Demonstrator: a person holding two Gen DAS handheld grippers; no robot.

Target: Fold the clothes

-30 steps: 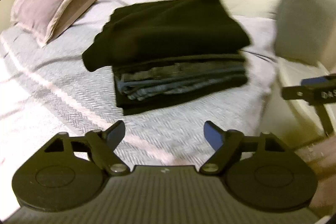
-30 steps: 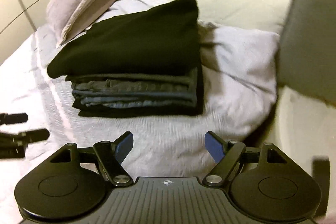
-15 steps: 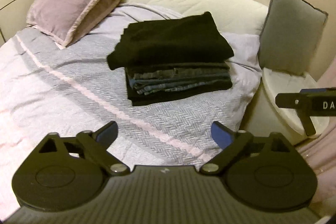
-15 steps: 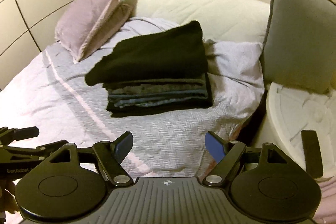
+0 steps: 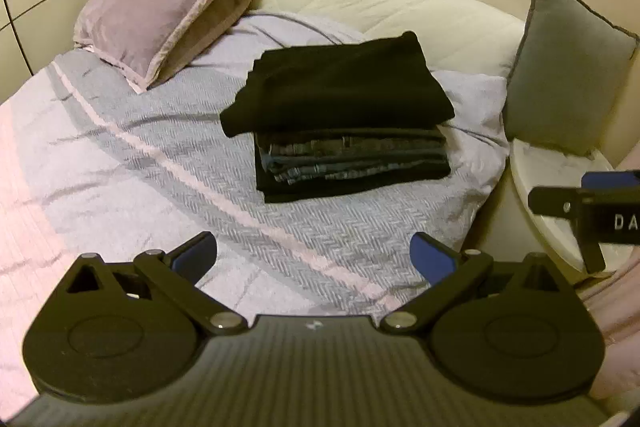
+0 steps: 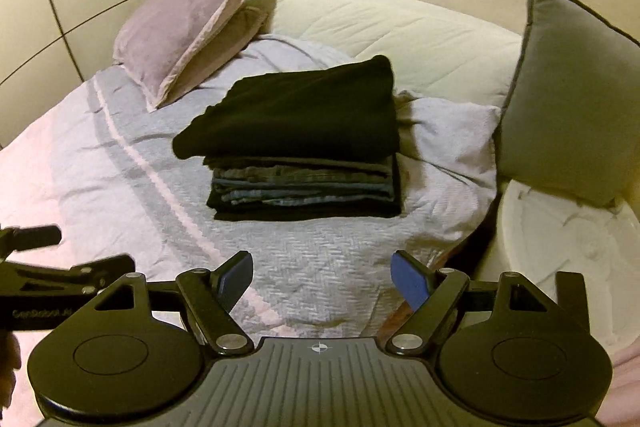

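Looking through the left wrist camera, I have my left gripper (image 5: 313,254) spread wide and empty, the stack of folded clothes (image 5: 344,115) lying ahead of it on the bedspread (image 5: 132,163). Through the right wrist camera, my right gripper (image 6: 321,282) also gapes wide, holding nothing, the stack ahead, a grey cushion (image 6: 572,95) to its right.

The bed (image 5: 120,163) is viewed from its near edge by both wrist cameras, aimed toward the far headboard (image 6: 400,35). The folded stack (image 5: 344,115) is held mid-distance in each view, framed from slightly further right by the right camera.
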